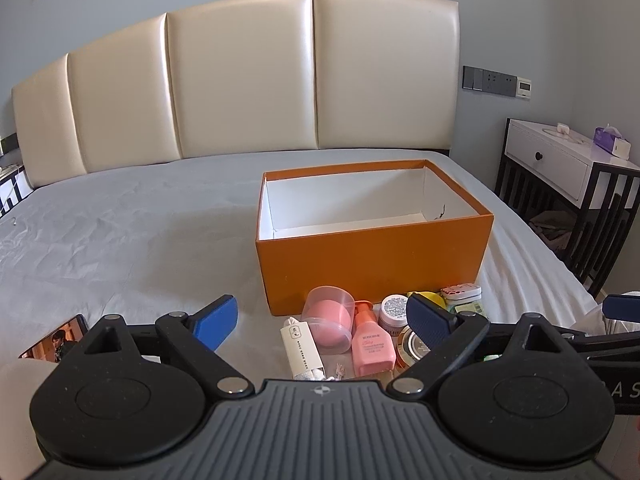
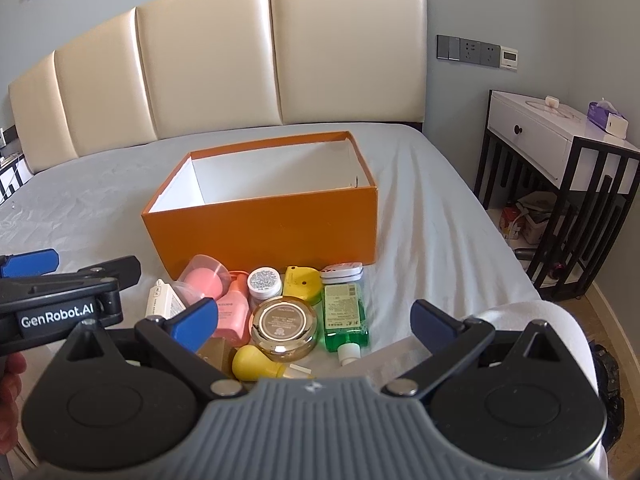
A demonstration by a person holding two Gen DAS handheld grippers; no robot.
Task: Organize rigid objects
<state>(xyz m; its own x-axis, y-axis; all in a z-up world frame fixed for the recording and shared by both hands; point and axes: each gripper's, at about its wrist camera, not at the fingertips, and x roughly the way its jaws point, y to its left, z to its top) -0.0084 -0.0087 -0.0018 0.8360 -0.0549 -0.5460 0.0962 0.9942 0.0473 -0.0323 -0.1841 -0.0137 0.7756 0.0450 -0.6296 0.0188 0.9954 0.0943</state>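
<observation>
An open orange box (image 1: pixel 372 264) (image 2: pixel 264 232) with a white empty inside stands on the grey bed. In front of it lies a cluster of toiletries: a pink bottle (image 1: pixel 370 344) (image 2: pixel 232 308), a clear cup with a pink sponge (image 1: pixel 328 318) (image 2: pixel 204 276), a white tube (image 1: pixel 302 346), a glitter jar (image 1: pixel 394 310) (image 2: pixel 264 282), a gold compact (image 2: pixel 285 326), a green bottle (image 2: pixel 345 316), a yellow case (image 2: pixel 303 280) and a yellow bulb (image 2: pixel 256 364). My left gripper (image 1: pixel 322 322) is open above the cluster. My right gripper (image 2: pixel 314 322) is open above it too. Both are empty.
A phone (image 1: pixel 54 338) lies on the bed at the left. A white nightstand (image 2: pixel 560 152) with a black frame stands right of the bed, with a tissue pack on top. The cream headboard (image 1: pixel 240 80) is behind the box. The left gripper's body shows in the right wrist view (image 2: pixel 60 304).
</observation>
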